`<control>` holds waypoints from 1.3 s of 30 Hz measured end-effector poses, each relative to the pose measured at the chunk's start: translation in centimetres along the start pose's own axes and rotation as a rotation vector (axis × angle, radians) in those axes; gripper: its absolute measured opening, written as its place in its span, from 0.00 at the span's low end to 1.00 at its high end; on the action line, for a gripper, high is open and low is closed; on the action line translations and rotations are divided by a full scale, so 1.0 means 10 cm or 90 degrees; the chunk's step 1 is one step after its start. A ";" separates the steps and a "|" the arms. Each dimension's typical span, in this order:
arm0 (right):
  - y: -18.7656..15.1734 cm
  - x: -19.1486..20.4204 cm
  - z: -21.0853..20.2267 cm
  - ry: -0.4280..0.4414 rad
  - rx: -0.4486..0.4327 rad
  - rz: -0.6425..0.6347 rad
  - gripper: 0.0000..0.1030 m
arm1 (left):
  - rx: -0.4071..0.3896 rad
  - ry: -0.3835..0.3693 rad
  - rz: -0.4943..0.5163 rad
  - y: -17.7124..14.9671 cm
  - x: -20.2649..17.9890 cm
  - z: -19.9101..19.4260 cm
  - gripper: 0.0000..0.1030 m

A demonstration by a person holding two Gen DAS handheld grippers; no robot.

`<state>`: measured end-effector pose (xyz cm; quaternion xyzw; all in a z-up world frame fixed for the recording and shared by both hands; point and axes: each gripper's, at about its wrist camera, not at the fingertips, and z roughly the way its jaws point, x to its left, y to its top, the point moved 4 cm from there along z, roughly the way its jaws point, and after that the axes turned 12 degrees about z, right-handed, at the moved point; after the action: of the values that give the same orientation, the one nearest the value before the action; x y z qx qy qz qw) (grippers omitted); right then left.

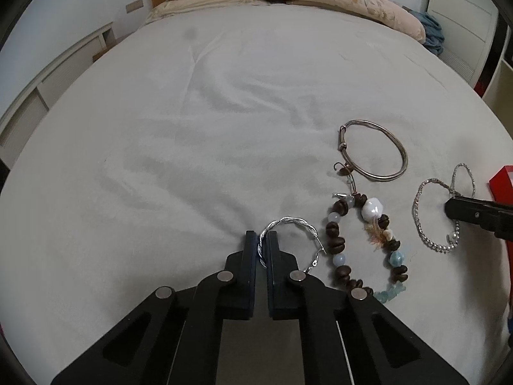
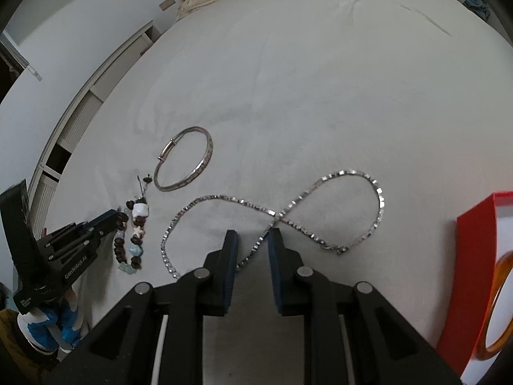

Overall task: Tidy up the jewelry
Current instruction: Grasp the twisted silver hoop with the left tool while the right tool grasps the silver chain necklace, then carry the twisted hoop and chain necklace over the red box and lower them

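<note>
The bed [image 1: 224,112] carries everything, its pale cover lying loose and wrinkled, with a red box [image 2: 474,276] at about four o'clock in the right wrist view, an amber ring just inside it. Of the jewelry, the chain [image 2: 320,205] is longest, crossed over itself in a figure eight just ahead of the right gripper [image 2: 251,235]; the bead bracelet [image 1: 362,240] lies at three o'clock of the left gripper [image 1: 261,240], and the bangle [image 1: 375,152] sits beyond it at about one o'clock. Smallest is the hoop earring [image 1: 288,240], a twisted silver ring. The left gripper is clamped on the hoop earring's near-left arc, pads pressed on the wire. The right gripper's jaws stand a little apart, astride a strand of the chain near its crossing, not yet pinching it as far as I can tell. To do this step well, I judge the left should lift straight up and slowly, since the thin hoop could pivot or slip between the pads and its open hook could snag the cover. The right should close fully on the strand before rising, and lift high enough that the trailing loops clear the bed before heading for the box.
</note>
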<state>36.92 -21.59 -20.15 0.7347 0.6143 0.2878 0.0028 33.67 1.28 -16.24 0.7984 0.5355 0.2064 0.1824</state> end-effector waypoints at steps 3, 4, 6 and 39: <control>-0.01 -0.01 -0.03 -0.002 -0.005 0.003 0.02 | -0.006 0.002 -0.007 0.00 0.00 -0.04 0.05; -0.02 -0.02 -0.06 0.001 -0.007 0.003 0.02 | -0.009 0.002 -0.008 -0.01 0.00 -0.06 0.05; -0.07 0.01 -0.14 0.009 -0.020 -0.007 0.02 | -0.010 0.005 -0.007 -0.04 -0.03 -0.12 0.05; -0.69 0.66 -3.14 0.113 -0.278 -0.103 0.02 | -0.202 0.001 0.051 -0.02 -0.70 -2.50 0.05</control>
<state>17.80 -24.91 6.33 0.6372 0.5922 0.4758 0.1303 18.06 -3.40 3.94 0.7801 0.4639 0.2963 0.2973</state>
